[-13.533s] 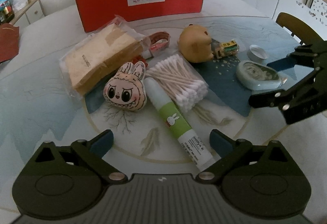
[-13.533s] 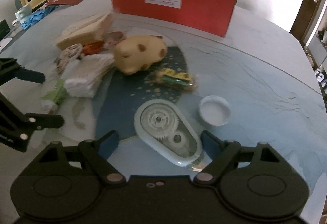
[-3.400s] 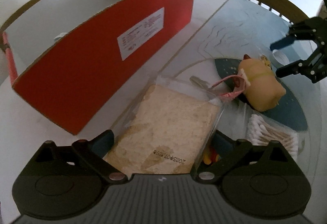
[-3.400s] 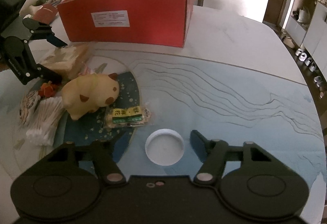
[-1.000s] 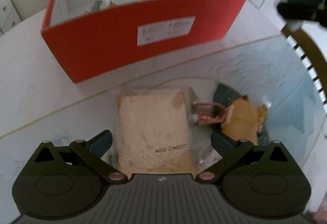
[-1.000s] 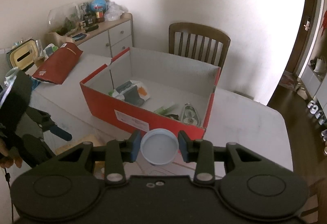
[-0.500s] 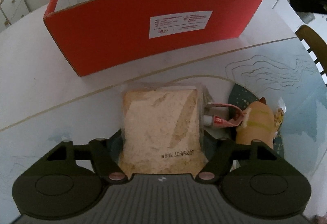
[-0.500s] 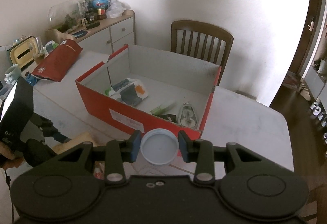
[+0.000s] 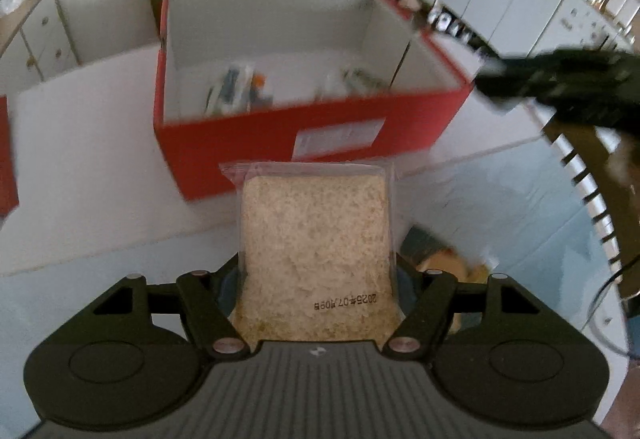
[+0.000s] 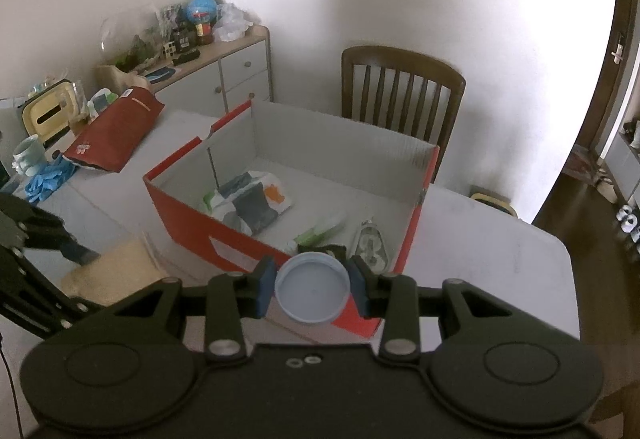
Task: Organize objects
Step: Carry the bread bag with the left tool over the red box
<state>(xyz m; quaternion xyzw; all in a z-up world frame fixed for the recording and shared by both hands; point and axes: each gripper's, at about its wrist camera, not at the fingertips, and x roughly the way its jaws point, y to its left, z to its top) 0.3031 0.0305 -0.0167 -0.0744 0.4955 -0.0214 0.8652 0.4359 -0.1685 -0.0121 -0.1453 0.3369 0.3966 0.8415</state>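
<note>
My left gripper [image 9: 316,279] is shut on the bagged bread slice [image 9: 316,239] and holds it in the air in front of the red box [image 9: 280,143]. My right gripper [image 10: 312,289] is shut on a round white lid [image 10: 312,289], held above the near wall of the red box [image 10: 188,211]. The box is open and holds a packet [image 10: 248,203], a green tube [image 10: 316,233] and a tape dispenser [image 10: 370,245]. The bread [image 10: 108,271] and the left gripper [image 10: 24,271] show at the left of the right wrist view. The right gripper [image 9: 560,83] shows blurred in the left wrist view.
A yellow plush toy [image 9: 444,263] lies on the table below the bread. A wooden chair [image 10: 404,91] stands behind the box. A red pouch [image 10: 120,127], blue gloves [image 10: 48,179] and a mug [image 10: 28,155] lie at the table's left. A sideboard [image 10: 224,75] stands against the wall.
My left gripper has shut on the bread and lifted it off the table toward the box. My right gripper has moved with the lid closer over the box's near wall.
</note>
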